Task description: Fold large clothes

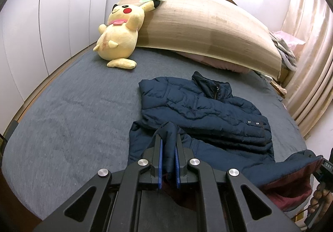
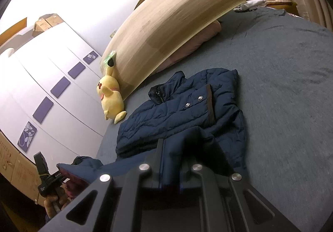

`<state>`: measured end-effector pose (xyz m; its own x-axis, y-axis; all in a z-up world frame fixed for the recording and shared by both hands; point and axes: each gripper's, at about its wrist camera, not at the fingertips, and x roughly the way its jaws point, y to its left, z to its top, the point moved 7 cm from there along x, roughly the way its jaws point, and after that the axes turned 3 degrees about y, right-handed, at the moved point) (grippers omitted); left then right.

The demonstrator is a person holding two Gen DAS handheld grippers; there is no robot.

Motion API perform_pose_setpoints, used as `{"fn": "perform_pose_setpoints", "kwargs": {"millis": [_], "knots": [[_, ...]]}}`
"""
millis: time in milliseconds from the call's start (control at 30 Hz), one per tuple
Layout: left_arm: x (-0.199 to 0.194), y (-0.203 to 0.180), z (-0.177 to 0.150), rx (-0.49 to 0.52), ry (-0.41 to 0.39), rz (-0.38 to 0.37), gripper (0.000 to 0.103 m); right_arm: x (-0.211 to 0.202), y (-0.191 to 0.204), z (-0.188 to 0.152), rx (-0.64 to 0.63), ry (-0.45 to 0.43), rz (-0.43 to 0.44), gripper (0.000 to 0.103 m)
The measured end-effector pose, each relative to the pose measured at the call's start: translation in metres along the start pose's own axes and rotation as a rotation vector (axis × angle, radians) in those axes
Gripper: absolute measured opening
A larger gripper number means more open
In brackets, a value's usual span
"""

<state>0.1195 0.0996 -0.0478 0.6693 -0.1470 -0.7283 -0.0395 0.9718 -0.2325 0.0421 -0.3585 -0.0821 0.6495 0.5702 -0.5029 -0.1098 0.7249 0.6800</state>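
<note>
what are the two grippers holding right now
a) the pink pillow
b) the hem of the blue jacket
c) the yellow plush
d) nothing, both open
b: the left gripper and the right gripper are each shut on a fold of the jacket at its near edge, while the plush sits untouched by the headboard.

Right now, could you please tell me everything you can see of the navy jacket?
The navy jacket is quilted and puffy, with a zipped stand-up collar, two metal snaps and a dark red lining. It lies on the grey bed sheet, its near hem lifted: the left gripper and right gripper each pinch a fold.
</note>
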Motion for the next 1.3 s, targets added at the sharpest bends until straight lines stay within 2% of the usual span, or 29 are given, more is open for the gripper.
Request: {"fn": "perform_pose_setpoints", "kwargs": {"millis": [767,1300], "knots": [[0.021,-0.007,0.016,0.013,0.011,0.011,0.01,0.017,-0.006,0.015,0.022,-0.009,-0.008,0.011],[0.028,-0.007,0.016,0.012,0.014,0.014,0.01,0.019,-0.005,0.018,0.02,-0.009,-0.013,0.011]]}}
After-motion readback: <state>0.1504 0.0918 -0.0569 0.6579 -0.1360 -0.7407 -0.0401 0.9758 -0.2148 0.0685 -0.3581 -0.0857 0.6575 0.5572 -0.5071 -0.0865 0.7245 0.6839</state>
